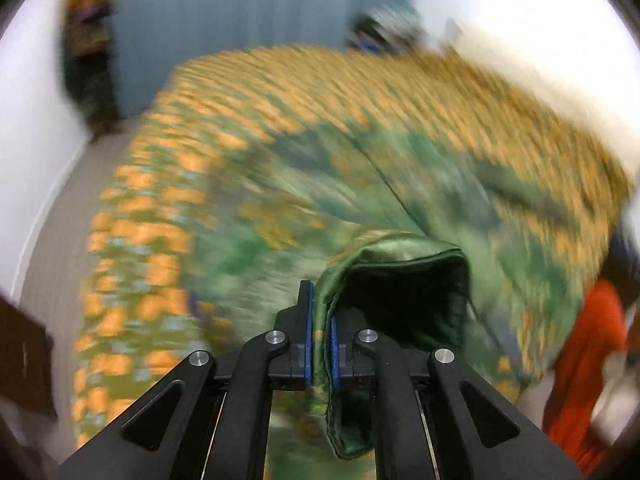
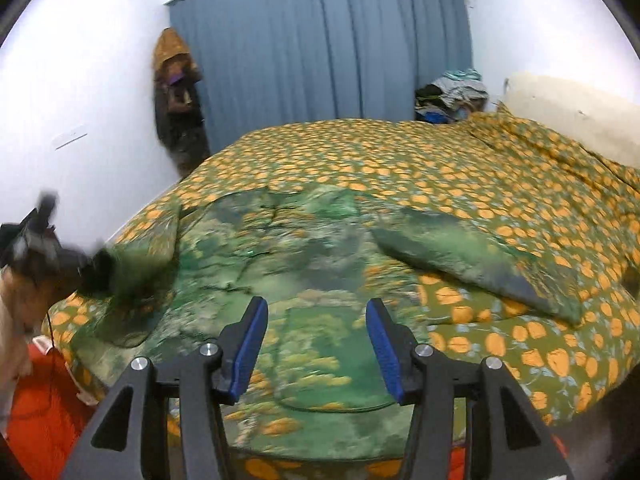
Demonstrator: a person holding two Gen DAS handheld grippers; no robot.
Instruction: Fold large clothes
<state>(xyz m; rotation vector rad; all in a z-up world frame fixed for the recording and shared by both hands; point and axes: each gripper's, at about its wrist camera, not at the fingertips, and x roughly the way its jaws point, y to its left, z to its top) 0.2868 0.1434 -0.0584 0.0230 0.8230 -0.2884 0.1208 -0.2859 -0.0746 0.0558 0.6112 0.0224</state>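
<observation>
A large green printed garment [image 2: 312, 280] lies spread on the bed, one sleeve [image 2: 472, 264] stretched out to the right. In the left wrist view my left gripper [image 1: 320, 320] is shut on a sleeve cuff [image 1: 392, 256] of shiny green cloth, whose dark opening gapes just past the fingertips; everything beyond is motion-blurred. The same left gripper [image 2: 96, 268] appears blurred at the left edge of the right wrist view, pulling that sleeve. My right gripper [image 2: 316, 320] hovers open above the garment's near hem, nothing between its blue pads [image 2: 250, 344].
The bed cover [image 2: 500, 184] is green with orange blobs. A blue curtain [image 2: 320, 40] hangs behind, a pile of clothes [image 2: 452, 96] sits at the far right corner, and hanging clothes [image 2: 176, 96] are by the left wall. Red fabric [image 2: 36, 412] shows at lower left.
</observation>
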